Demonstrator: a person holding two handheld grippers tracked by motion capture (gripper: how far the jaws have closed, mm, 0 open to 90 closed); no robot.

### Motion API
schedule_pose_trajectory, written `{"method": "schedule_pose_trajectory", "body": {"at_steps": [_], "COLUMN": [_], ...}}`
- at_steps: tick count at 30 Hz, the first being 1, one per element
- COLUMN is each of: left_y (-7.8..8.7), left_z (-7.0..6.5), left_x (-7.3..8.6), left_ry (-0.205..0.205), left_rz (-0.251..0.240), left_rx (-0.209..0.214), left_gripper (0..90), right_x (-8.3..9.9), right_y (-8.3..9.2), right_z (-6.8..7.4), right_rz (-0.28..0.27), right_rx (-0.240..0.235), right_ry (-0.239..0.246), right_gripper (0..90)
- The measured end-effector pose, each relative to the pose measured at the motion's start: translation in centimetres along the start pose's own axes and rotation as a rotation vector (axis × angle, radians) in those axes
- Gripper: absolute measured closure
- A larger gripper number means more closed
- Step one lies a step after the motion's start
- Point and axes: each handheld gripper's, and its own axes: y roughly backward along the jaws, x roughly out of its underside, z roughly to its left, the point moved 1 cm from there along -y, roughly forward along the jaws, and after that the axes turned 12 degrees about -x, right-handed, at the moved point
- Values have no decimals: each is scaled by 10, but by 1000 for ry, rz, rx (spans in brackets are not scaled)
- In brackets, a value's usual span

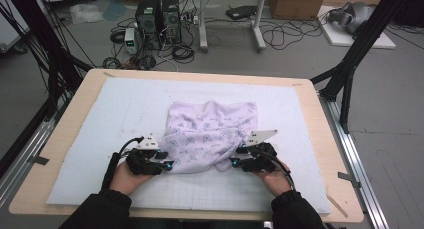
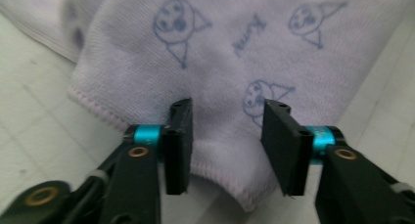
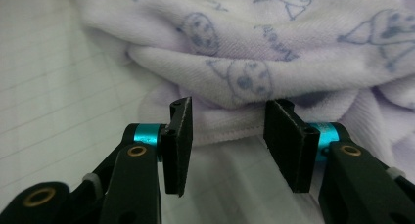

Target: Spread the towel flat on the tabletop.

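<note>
Left gripper [image 2: 227, 145] parted, towel [image 2: 220, 62] hem between fingers [image 2: 178, 145]

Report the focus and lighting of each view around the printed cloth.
High view: even, soft light, slightly grainy, the cloth readable. Left gripper view: left gripper crisp, cloth print beyond it soft. Right gripper view: right gripper sharp, cloth folds mildly blurred, a shadow beneath the fold; no glare.

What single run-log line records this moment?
left gripper: open | right gripper: open | pale lilac printed cloth: crumpled on white mat, near edge between both jaw pairs, ungripped
</note>
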Motion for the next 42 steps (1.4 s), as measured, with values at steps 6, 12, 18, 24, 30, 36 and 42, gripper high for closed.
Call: {"method": "schedule_pose_trajectory", "body": {"at_steps": [6,12,18,24,30,36,42], "left_y": [1,25,60,73,37,-11,-9], "left_z": [-4,6,14,14,34,48,51], "left_x": [-4,-7,-15,-23,-35,-36,-34], "left_ry": [-35,21,45,51,122,156,153], "left_rz": [-3,-64,-128,-157,-116,-30,-24], "left_rx": [0,18,-8,-35,-105,-142,-144], "left_gripper": [821,846,848,847,847,841,763], "right_x": [0,5,7,8,-7,-8,-5], "right_y": [-15,5,39,57,49,31,14], "right_z": [-3,4,16,26,14,-30,-43], "right_rz": [60,64,1,6,14,27,50], "right_rx": [21,-29,-59,-92,-78,-37,-56], "right_ry": [22,33,45,63,56,-45,-79], "right_gripper": [842,866,870,875,874,871,849]}}
